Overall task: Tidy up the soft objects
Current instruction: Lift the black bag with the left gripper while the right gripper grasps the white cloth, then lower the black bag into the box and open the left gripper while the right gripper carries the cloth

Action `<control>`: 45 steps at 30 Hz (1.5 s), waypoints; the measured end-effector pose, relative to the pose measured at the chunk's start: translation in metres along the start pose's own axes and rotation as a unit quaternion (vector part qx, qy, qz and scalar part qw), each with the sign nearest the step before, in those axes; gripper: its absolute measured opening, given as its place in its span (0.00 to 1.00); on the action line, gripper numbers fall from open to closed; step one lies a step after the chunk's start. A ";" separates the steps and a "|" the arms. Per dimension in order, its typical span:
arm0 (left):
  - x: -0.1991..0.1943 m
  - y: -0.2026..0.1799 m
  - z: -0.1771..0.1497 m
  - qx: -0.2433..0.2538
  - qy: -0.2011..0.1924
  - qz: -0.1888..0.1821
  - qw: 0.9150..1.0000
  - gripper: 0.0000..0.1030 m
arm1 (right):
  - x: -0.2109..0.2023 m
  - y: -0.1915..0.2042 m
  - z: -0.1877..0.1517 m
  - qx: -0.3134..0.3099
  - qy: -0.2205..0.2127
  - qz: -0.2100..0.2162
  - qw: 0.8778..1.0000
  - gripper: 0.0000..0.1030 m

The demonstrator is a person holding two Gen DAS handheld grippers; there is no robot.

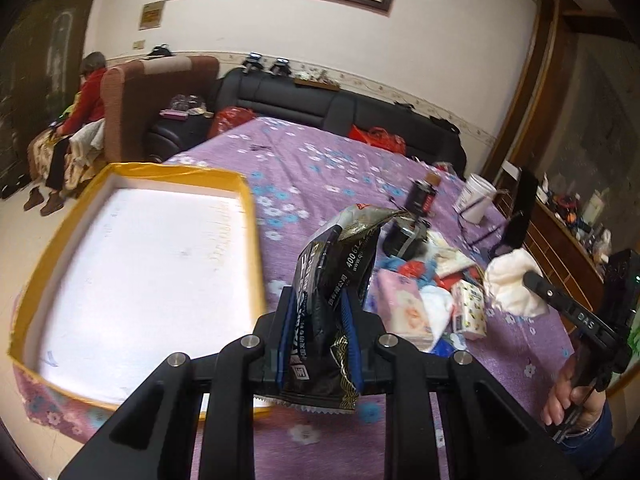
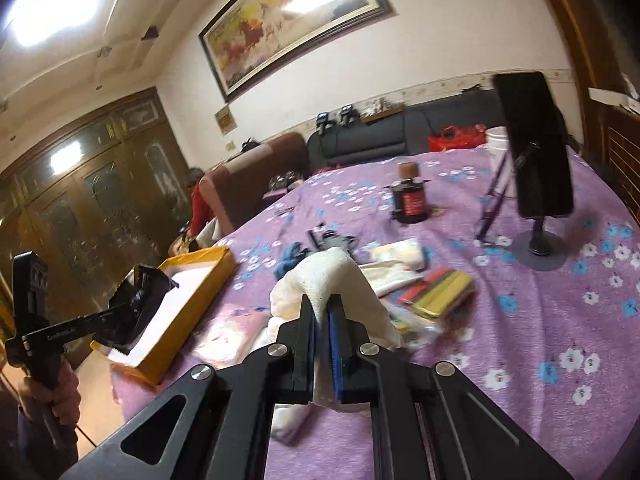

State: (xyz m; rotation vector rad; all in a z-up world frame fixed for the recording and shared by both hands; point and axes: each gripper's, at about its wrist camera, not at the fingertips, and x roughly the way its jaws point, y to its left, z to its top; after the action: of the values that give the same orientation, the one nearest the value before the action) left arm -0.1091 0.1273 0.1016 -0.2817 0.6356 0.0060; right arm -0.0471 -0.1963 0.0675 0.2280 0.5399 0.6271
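Black and glossy, a snack packet (image 1: 336,280) is clamped upright by the left gripper (image 1: 318,312) beside the yellow-rimmed box (image 1: 250,208). A white cloth (image 2: 320,280) is pinched by the right gripper (image 2: 322,304) above the purple floral tablecloth (image 2: 520,320). Only the right wrist view shows the ceiling light (image 2: 48,0); only the left shows the pink tissue pack (image 1: 404,304) clearly.

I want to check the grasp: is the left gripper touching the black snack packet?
Touching. In the left wrist view the left gripper has its blue pads pressed on both sides of the black snack packet, which is held above the purple cloth.
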 end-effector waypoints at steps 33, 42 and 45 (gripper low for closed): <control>0.030 0.177 0.039 -0.098 0.056 0.071 0.991 0.22 | 0.235 0.238 0.042 -0.081 0.172 0.122 0.974 0.08; 0.083 0.179 0.060 -0.099 0.104 0.092 0.985 0.23 | 0.316 0.238 0.028 -0.107 0.213 0.051 0.970 0.08; 0.090 0.174 0.064 -0.090 0.112 0.101 0.984 0.24 | 0.330 0.239 0.021 -0.112 0.235 0.031 0.965 0.08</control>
State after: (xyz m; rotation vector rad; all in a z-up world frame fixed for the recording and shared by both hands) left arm -0.0154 0.3037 0.0530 -0.3949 0.8874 0.2304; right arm 0.0700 0.1932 0.0366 -0.1242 0.9136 0.8032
